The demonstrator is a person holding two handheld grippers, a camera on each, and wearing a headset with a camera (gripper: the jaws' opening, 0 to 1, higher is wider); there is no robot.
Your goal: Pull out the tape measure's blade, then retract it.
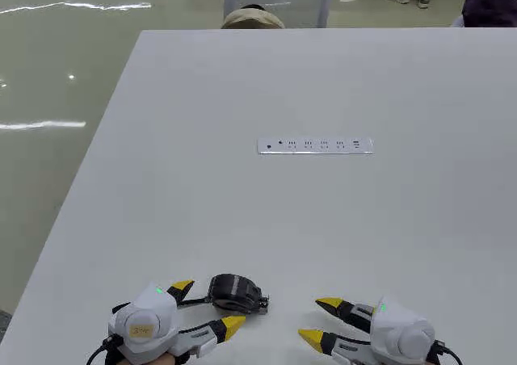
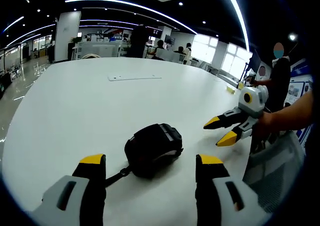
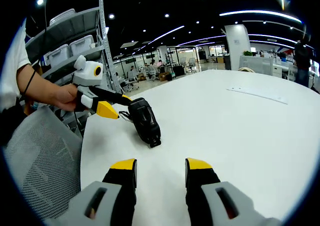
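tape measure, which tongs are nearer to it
Left. The tape measure lies just ahead of the open left tongs; the right tongs sit off to its right, clearly apart.

The right tool hovers, jaws apart, over the white surface. A black rounded tape measure lies at the left tool.

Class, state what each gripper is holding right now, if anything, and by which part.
Nothing is held. The tape measure lies on the table just ahead of the open left gripper; the right gripper is open too.
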